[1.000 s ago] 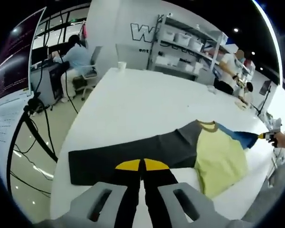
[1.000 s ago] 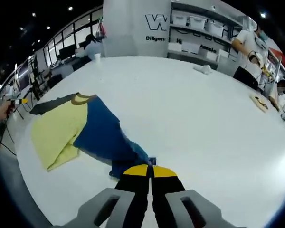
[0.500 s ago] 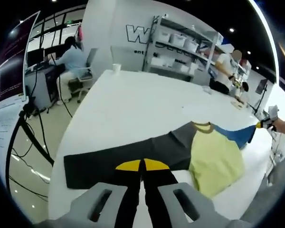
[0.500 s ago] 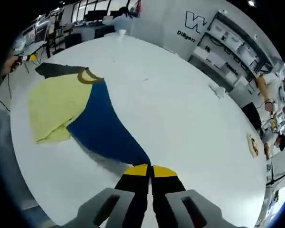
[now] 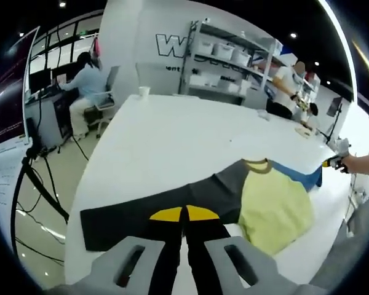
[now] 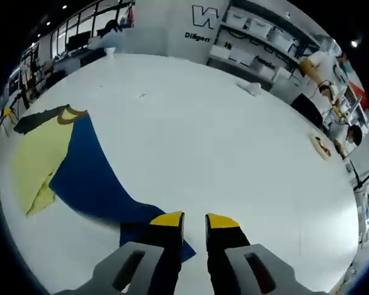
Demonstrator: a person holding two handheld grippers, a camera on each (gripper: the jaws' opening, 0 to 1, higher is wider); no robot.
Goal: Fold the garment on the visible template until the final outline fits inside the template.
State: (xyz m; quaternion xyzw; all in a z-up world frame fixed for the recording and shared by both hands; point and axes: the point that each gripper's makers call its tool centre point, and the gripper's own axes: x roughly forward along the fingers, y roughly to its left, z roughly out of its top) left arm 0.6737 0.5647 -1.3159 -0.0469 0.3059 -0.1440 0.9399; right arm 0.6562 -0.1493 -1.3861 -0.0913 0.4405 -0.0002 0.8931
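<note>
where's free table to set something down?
Bare white table beyond the shirt's blue sleeve, up to the crumpled white item and the flat item. Also beyond the grey sleeve, toward the cup. Crowded around the yellow body.

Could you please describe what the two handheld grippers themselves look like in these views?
Both look alike. The left gripper has two black jaws capped with curved yellow tips, rising from a light grey moulded base with a slotted oval opening on each side. The right gripper has the same black jaws, yellow tips and grey slotted base. No cables or printed markings are visible on either.
</note>
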